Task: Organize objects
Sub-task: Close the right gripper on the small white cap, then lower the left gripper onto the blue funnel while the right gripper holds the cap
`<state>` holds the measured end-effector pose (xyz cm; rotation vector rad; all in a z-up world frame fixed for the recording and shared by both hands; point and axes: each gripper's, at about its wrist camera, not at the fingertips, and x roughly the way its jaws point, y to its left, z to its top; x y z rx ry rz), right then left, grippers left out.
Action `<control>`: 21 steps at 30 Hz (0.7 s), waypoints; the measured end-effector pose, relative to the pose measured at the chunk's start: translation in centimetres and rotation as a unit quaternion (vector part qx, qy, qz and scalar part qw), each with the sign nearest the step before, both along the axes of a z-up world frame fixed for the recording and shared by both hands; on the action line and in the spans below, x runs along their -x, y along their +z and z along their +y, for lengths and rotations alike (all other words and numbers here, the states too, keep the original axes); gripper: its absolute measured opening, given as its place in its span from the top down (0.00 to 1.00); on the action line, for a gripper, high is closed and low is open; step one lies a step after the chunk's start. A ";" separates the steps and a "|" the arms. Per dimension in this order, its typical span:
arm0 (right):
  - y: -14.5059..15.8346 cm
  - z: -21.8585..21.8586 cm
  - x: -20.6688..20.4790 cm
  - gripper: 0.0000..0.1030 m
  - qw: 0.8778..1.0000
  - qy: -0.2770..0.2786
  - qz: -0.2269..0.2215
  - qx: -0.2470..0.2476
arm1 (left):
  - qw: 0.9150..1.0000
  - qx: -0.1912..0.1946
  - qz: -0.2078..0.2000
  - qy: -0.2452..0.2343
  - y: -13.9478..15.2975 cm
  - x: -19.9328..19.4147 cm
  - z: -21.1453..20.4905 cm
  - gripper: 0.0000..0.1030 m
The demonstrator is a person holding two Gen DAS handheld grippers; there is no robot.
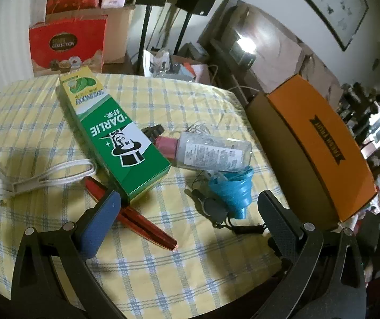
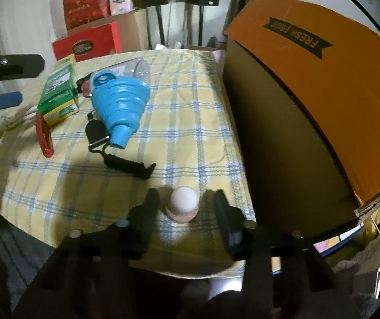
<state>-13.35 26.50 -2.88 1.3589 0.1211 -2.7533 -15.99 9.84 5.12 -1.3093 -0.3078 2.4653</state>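
**Crowded cloth, tight corner**

At the table's (image 2: 190,143) near edge, the right gripper (image 2: 187,204) straddles a white ball (image 2: 184,199), pads apart from it, hard beside the orange box (image 2: 336,85). The left gripper (image 1: 190,202) hangs released over the funnel (image 1: 232,188). The ball's base is blurred.

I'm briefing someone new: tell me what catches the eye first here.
The big orange-lidded box fills the table's right edge. The green Darlie box lies diagonally mid-cloth, the blue funnel beside it. Near the front edge, a white ball-topped item stands between the right gripper's jaws.
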 end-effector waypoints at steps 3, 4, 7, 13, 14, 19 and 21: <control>0.1 0.0 -0.1 0.77 1.000 0.001 0.003 -0.004 | 1.000 0.001 -0.002 0.003 -0.1 0.1 -0.1 0.00; 0.1 -0.1 -0.1 0.77 1.000 0.002 0.003 -0.005 | 1.000 0.001 -0.001 0.003 -0.1 0.0 -0.1 0.00; 0.2 -0.3 -0.2 0.77 1.000 0.004 0.006 -0.012 | 1.000 0.003 -0.001 0.000 -0.1 0.0 0.1 0.00; 1.2 0.3 -0.6 0.77 0.999 -0.009 0.034 -0.008 | 1.000 0.004 -0.004 -0.012 -0.1 -0.1 1.0 0.00; 1.5 0.7 -0.7 0.77 0.999 -0.017 0.042 -0.004 | 1.000 0.003 -0.004 -0.013 -0.2 -0.1 1.2 0.00; 2.4 2.0 -1.1 0.77 0.997 -0.037 0.062 0.013 | 0.999 -0.018 -0.006 -0.045 -0.5 -0.7 3.0 0.00; 2.6 2.0 -1.2 0.77 0.997 -0.041 0.066 0.014 | 0.998 -0.016 -0.013 -0.051 -0.9 -0.8 3.8 0.00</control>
